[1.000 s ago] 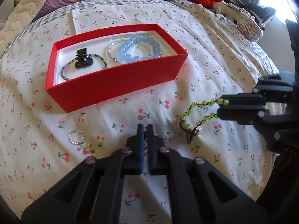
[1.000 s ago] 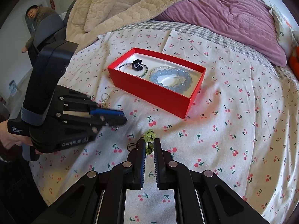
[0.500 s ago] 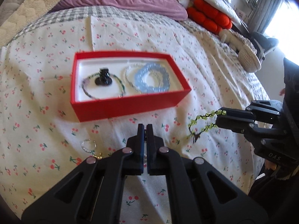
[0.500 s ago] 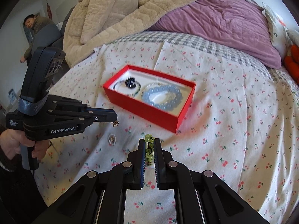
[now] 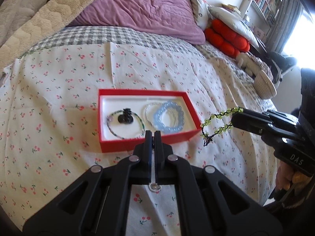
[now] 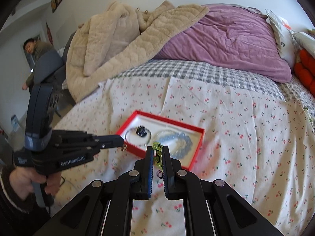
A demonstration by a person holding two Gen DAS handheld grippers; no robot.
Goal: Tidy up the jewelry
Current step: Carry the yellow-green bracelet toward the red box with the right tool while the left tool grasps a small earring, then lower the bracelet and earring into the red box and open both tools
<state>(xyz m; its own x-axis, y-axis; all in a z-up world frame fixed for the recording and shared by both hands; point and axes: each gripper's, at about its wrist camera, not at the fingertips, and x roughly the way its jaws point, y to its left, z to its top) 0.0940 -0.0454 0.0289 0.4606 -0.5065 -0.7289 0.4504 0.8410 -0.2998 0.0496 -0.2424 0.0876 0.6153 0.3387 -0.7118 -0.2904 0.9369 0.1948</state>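
A red box (image 5: 110, 144) with a white lining lies on the cherry-print sheet; it also shows in the right wrist view (image 6: 198, 144). Inside lie a light blue bead bracelet (image 5: 169, 119), a thin silver bracelet (image 5: 149, 108), a dark thin bracelet (image 5: 114, 128) and a black hair clip (image 5: 125, 117). My left gripper (image 5: 153, 135) is shut on a small silver chain with a gold charm (image 5: 155, 185), held above the sheet in front of the box. My right gripper (image 6: 157, 153) is shut on a green bead bracelet (image 5: 220, 122), hanging in the air right of the box.
A purple duvet (image 6: 226, 39) and a beige blanket (image 6: 110, 45) lie at the head of the bed. Red cushions (image 5: 226, 37) and a woven basket (image 5: 263, 84) are at the far right. A person (image 6: 33, 49) sits at the far left.
Both grippers have risen from the sheet with their jewelry. The silver chain has left the sheet in my left gripper. The box now sits farther below and looks smaller.
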